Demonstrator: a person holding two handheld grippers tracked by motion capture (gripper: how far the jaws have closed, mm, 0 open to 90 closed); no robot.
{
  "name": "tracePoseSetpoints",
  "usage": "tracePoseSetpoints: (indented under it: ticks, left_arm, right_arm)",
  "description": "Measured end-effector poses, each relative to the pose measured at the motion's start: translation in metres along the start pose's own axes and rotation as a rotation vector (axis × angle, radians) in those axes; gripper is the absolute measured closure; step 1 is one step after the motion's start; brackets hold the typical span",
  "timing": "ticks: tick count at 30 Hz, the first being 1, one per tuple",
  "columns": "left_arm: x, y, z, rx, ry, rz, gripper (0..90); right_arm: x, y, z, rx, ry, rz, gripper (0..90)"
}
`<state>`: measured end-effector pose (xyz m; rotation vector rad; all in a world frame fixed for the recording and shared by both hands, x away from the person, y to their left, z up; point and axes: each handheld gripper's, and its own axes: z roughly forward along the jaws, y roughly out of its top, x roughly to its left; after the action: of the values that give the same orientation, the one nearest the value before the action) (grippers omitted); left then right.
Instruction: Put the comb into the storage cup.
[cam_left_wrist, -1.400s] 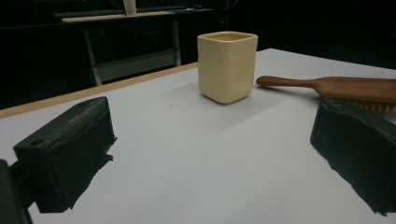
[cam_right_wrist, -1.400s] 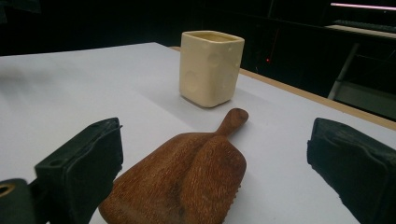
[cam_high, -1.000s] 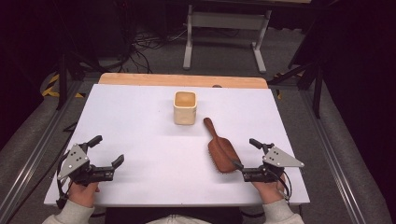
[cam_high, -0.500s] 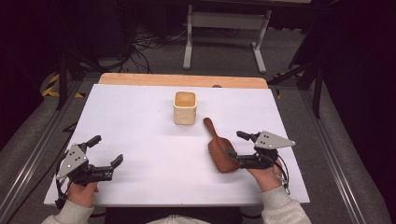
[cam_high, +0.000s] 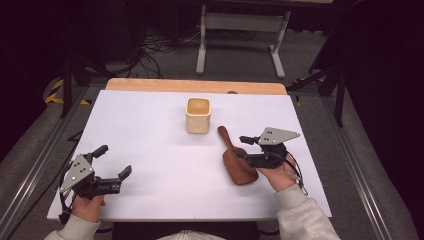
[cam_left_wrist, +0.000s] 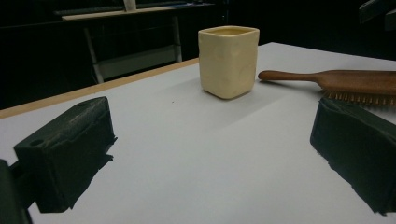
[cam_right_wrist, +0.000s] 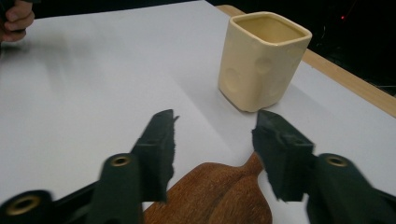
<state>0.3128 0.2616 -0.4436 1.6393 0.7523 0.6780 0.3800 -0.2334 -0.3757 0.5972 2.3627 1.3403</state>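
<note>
The right gripper (cam_high: 244, 147) had moved forward and inward over the hairbrush (cam_high: 237, 162), its jaws spread wide above the brown wooden back near the neck. The brush lay bristles down on the white table (cam_high: 150, 130), handle pointing toward the cream square cup (cam_high: 198, 115). The left gripper (cam_high: 114, 162) rested open, well apart.
</note>
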Motion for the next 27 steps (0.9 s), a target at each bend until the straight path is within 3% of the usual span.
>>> tracePoseSetpoints:
  ticks: [4, 5, 6, 11, 18, 25, 27]
  left_arm:
    - [0.001, 0.0, 0.0, 0.003, -0.001, 0.004, 0.6]
    - [0.001, 0.0, 0.0, 0.004, -0.001, 0.004, 0.6]
    - [0.001, 0.0, 0.0, 0.004, -0.001, 0.001, 0.6]
    - [0.001, 0.0, 0.0, 0.003, -0.001, 0.002, 0.6]
    - [0.001, 0.0, 0.0, 0.001, -0.001, 0.002, 0.6]
    - [0.002, 0.0, 0.0, 0.002, -0.003, 0.001, 0.6]
    - [0.002, 0.0, 0.0, 0.003, -0.004, 0.001, 0.7]
  right_arm:
    - [-0.004, 0.005, 0.004, 0.031, 0.012, -0.001, 78.6]
    - [-0.005, 0.008, 0.006, 0.043, 0.019, -0.002, 87.9]
    - [-0.007, 0.009, 0.008, 0.055, 0.025, -0.003, 89.6]
    - [-0.013, 0.017, 0.015, 0.107, 0.035, -0.008, 89.8]
    - [-0.02, 0.031, 0.026, 0.168, 0.04, -0.059, 89.8]
    - [-0.03, 0.04, 0.044, 0.23, 0.05, -0.069, 89.8]
    - [-0.033, 0.039, 0.053, 0.271, 0.056, -0.073, 89.7]
